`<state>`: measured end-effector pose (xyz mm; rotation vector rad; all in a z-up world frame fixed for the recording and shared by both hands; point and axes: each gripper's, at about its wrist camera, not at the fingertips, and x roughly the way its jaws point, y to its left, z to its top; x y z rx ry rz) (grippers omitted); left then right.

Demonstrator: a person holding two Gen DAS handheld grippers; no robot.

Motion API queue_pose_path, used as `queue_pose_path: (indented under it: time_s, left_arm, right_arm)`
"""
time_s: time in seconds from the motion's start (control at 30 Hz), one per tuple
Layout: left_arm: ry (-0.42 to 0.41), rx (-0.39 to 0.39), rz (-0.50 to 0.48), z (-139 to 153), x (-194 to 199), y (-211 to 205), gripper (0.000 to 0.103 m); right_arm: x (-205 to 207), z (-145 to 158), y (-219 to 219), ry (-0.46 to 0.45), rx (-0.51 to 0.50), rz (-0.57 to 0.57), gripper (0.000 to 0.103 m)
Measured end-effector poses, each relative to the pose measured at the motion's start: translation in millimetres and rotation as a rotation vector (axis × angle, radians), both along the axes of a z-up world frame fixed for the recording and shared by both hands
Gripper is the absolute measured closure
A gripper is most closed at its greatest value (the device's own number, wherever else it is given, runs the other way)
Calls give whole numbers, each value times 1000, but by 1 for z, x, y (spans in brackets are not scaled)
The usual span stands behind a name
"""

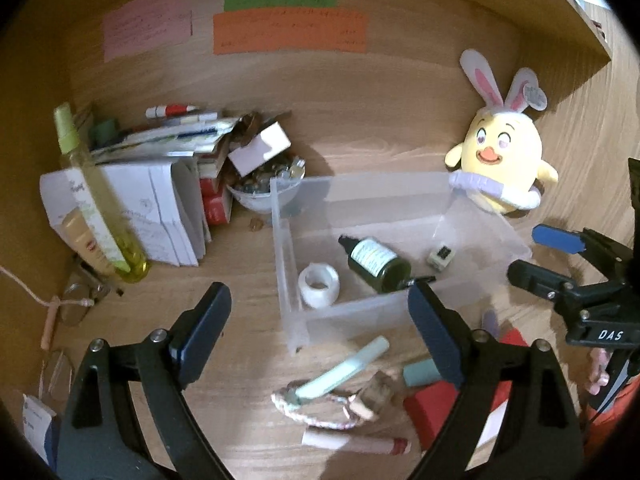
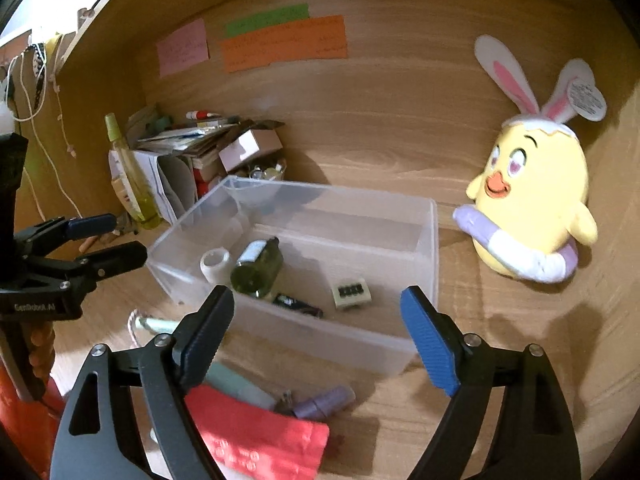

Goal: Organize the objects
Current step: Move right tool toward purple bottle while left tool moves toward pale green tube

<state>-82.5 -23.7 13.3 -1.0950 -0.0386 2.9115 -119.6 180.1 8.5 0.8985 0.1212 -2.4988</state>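
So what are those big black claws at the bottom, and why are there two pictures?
They are grabbers a person holds, one in each hand. Each has a camera looking along its fingers, so you get two pictures. One shows the left gripper, the other the right gripper. Both are open and hold nothing. On the wooden desk sits a clear box with a green bottle, a tape roll and a small cube inside. A yellow chick toy stands beside it.
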Motion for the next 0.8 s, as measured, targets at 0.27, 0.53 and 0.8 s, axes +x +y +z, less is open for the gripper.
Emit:
queue_pose_path:
  time_s: [0.27,0.53,0.8]
  left_arm:
    - [-79,30,43,-27,12,-15,12]
    - [-165,58,74,-57,19,-28,12]
    - [-177,32,26,-59,9,-18,12]
  right_arm:
    - [12,-17,14,-34,30,-34,19]
    - [1,-47,24,-130,35,-79,19]
    - [-7,-67,24,-208,31,-93,21]
